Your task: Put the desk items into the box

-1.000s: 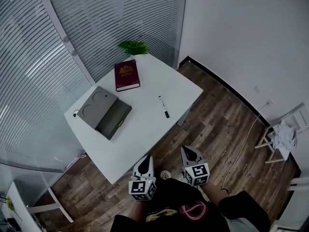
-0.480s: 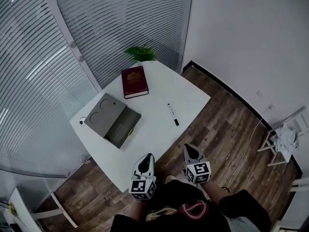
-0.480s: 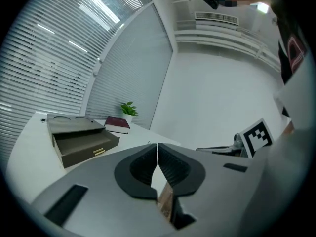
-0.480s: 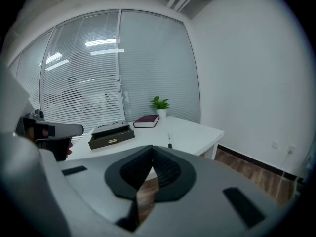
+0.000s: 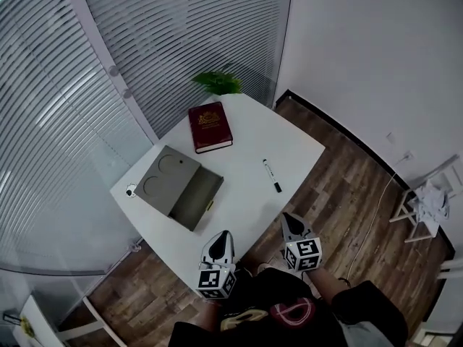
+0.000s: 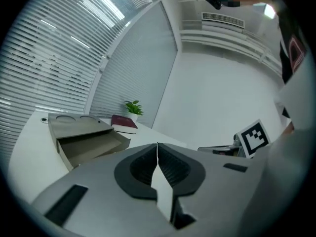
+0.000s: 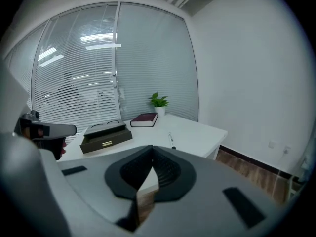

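Head view: box drawer open.

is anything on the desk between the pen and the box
Nothing visible. Only bare desk lies between the pen and the box. The red book sits farther back, off that line.

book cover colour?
Dark red with a gold emblem; book shows best in the head view.
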The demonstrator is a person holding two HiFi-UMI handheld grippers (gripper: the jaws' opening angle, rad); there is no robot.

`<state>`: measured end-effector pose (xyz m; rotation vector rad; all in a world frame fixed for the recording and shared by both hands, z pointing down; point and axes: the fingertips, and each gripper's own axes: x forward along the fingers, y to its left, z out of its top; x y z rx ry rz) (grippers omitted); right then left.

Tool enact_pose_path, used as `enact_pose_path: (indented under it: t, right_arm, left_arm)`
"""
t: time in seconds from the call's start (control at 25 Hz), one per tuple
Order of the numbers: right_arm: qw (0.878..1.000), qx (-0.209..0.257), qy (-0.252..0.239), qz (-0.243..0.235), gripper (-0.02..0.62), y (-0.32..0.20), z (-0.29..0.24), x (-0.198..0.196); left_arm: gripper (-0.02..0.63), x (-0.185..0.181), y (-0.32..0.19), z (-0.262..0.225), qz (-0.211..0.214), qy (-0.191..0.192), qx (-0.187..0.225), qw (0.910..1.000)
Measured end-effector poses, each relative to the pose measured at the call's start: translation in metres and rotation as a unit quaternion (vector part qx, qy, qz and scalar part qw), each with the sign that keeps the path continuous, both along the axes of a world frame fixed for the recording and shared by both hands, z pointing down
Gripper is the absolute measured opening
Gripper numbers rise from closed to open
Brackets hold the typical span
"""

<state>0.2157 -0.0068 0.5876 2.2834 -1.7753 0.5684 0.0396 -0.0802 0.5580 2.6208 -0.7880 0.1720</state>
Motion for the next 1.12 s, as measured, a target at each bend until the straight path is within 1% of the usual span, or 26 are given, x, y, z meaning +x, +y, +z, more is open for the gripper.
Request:
enact_pose_path:
  t: [0.2, 0.44, 0.6, 0.76, 0.92, 1.12]
  right_arm:
    - [1.0, -0.016, 0.008, 0.025, 0.011, -0.006, 0.004, 0.009]
    - [0.999, -0.03, 0.007, 0.02, 0.011, -0.019, 0.005, 0.006]
    - [0.999, -0.042, -0.001, 0.023, 0.011, -0.028, 0.009, 0.013]
    - [0.998, -0.069, 0.01, 0.006, 0.011, -0.037, 0.012, 0.023]
    - [0.996, -0.088, -0.009, 0.01, 0.012, -0.048, 0.019, 0.035]
    - [0.995, -0.097, -0.008, 0.001, 0.012, -0.063, 0.024, 0.046]
  left_arm:
    - [0.02, 0.006, -0.01, 0.007, 0.02, 0.018, -0.025, 0.9993]
    - [0.02, 0.01, -0.012, 0.003, 0.035, 0.014, -0.028, 0.9989]
    - [0.02, 0.015, -0.013, 0.003, 0.041, 0.014, -0.021, 0.9988]
    - [0.02, 0.02, -0.015, 0.007, 0.032, 0.012, -0.025, 0.9991]
    - [0.02, 0.021, -0.025, 0.006, 0.013, 0.009, -0.028, 0.9995]
    - [0.02, 0.025, -0.035, 0.003, 0.0, 0.003, -0.021, 0.9998]
